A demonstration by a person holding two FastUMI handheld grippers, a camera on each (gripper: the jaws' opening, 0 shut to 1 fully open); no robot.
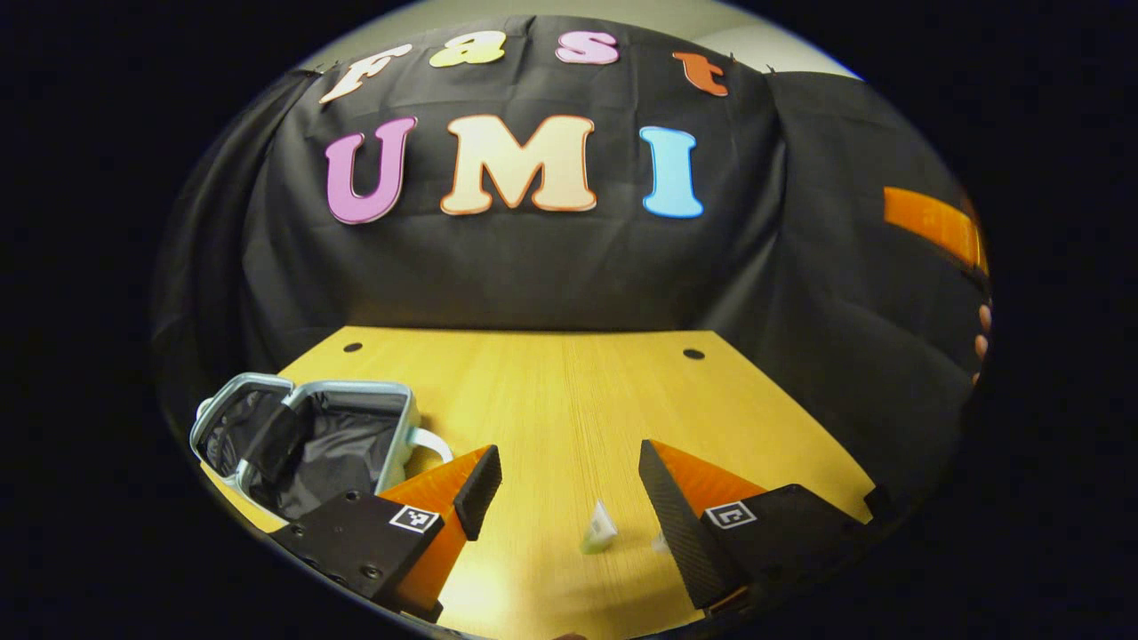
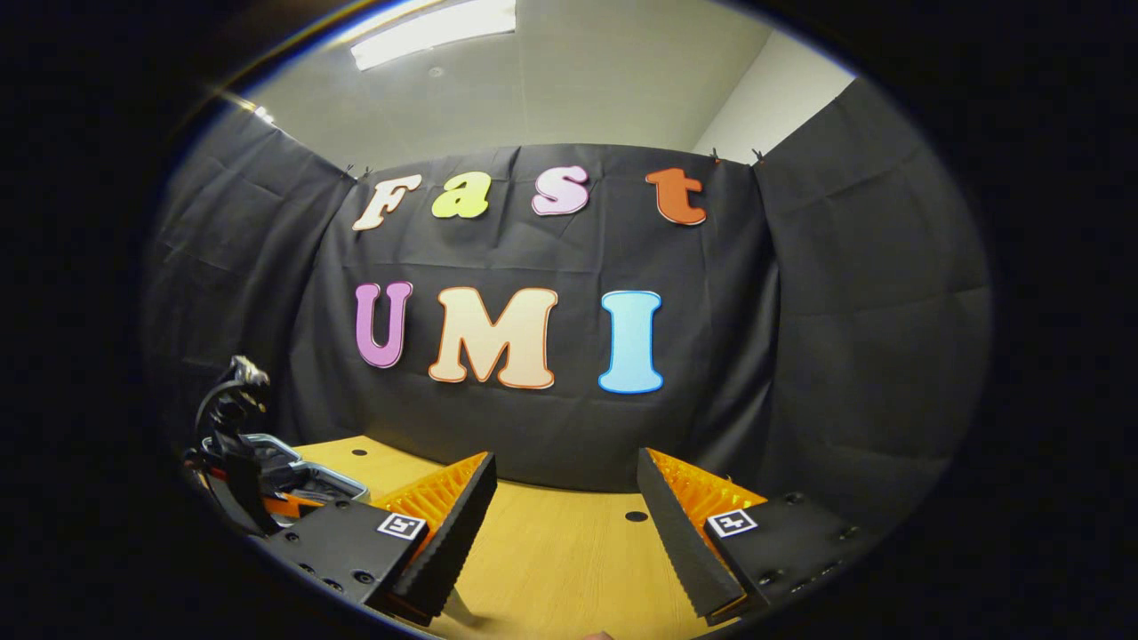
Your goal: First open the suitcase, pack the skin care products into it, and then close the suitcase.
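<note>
The small silver suitcase lies open at the table's left, its dark lining bare inside. A small pale skin care sachet stands on the wood between my left gripper's fingers, with another tiny clear piece beside the right finger. My left gripper is open just above the table and touches neither. My right gripper is open and holds nothing, raised over the table and facing the back wall. In the right gripper view the suitcase sits far left, behind the other gripper.
The yellow wooden table has two small dark holes near its back edge. Black cloth walls close it in behind and on both sides. A hand and part of the other gripper show at the far right.
</note>
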